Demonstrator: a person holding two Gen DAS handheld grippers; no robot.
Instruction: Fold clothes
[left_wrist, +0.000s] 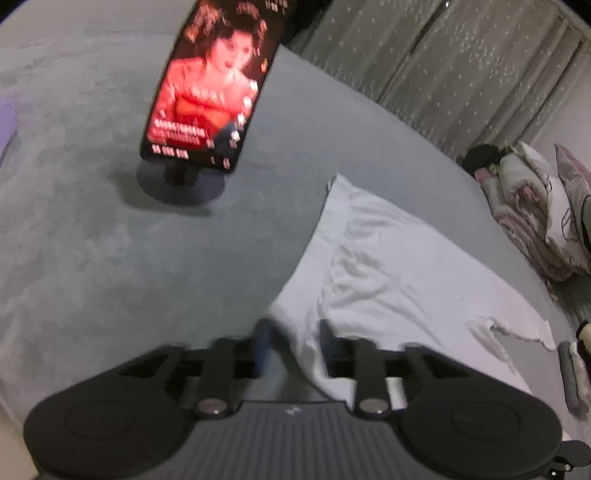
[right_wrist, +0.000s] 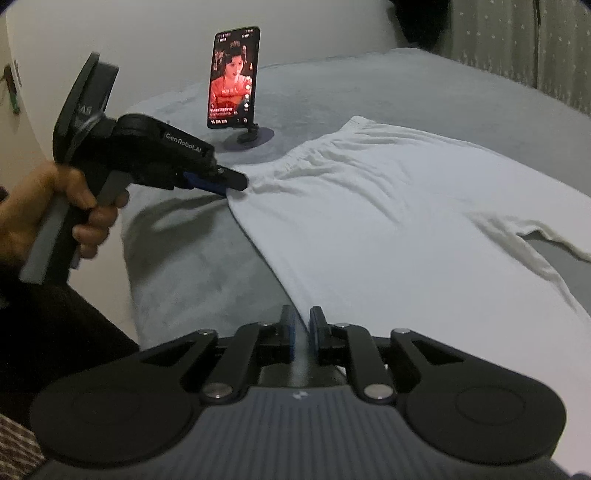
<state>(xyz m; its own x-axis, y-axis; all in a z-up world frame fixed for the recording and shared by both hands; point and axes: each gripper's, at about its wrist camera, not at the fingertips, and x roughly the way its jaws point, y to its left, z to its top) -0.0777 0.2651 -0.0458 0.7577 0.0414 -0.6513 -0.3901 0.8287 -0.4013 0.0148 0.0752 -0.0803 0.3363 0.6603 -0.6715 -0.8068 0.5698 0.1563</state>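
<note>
Right gripper (right_wrist: 302, 328) pinching white garment (right_wrist: 388, 206) edge | left gripper (right_wrist: 231, 184) clamped on corner (blurred) | phone (right_wrist: 233, 77) on stand behind, clear.

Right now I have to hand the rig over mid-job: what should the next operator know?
Left gripper: shut on the near edge of the white garment, at the corner nearest the phone.
Right gripper: shut on the same near edge, further along, fabric between its fingers.
The garment lies mostly flat on the grey bed, wrinkled near the left gripper. The phone stands on its stand beyond it.
Done: both grips on one edge.
Left: no fold is visible yet; probably lift this edge and carry it across, then finish folding.
</note>
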